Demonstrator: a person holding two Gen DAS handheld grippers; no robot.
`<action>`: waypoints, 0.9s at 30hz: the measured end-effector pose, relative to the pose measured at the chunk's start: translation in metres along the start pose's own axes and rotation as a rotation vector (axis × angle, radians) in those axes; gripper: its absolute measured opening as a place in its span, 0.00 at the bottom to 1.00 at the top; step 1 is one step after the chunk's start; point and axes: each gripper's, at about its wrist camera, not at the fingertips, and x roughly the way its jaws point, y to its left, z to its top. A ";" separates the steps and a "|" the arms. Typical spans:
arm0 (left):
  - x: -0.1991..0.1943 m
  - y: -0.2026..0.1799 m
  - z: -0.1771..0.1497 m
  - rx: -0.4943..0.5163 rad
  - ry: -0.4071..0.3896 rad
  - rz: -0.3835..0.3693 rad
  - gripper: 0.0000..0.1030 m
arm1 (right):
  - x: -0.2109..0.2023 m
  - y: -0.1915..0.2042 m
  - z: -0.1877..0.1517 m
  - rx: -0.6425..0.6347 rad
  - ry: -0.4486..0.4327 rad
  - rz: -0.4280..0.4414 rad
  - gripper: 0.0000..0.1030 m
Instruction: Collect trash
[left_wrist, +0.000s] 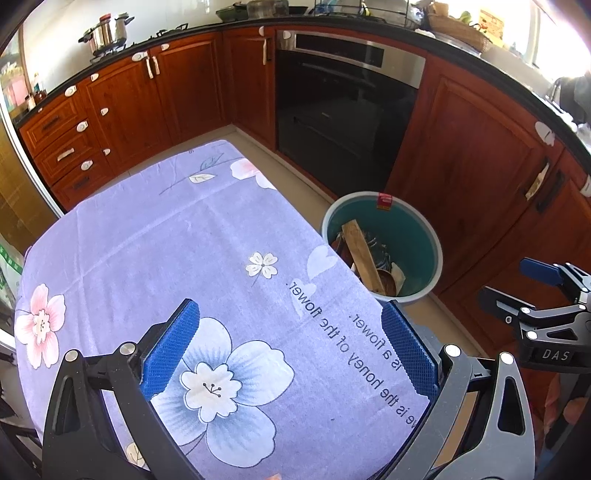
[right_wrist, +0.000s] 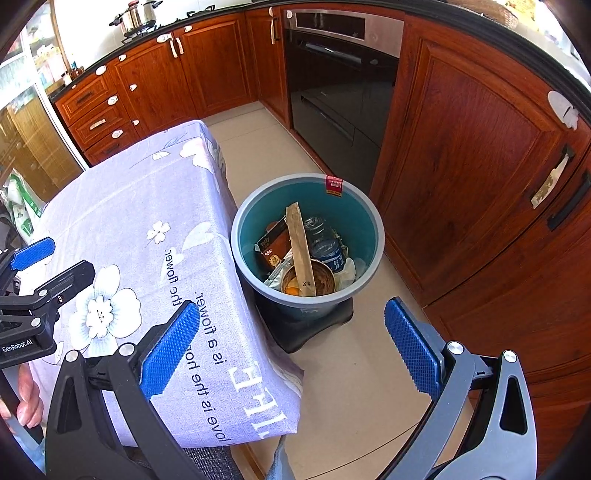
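both tongs hang wide and empty: the left tongs over the flowered cloth on the desk, the right tongs above the floor near the bin. the trash, a box, a bottle, a bowl and a paper sleeve, lies inside the bin, which stands just beside the desk's edge, likely so drops are short. nothing shows on the cloth to collect.

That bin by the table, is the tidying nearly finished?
Looks close to done. The bin already holds a paper sleeve, a box, a bottle and a bowl. The tablecloth shows no trash. Both the left gripper and right gripper are open, empty.
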 end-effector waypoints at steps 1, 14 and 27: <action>0.000 0.000 0.000 0.000 0.002 0.001 0.96 | 0.000 0.000 0.000 0.000 0.000 0.000 0.93; 0.005 0.001 0.000 -0.007 0.011 0.003 0.96 | 0.002 0.000 0.000 0.001 0.002 0.001 0.93; 0.010 0.002 -0.003 -0.019 0.037 -0.025 0.96 | 0.007 0.003 0.001 -0.011 0.012 0.000 0.93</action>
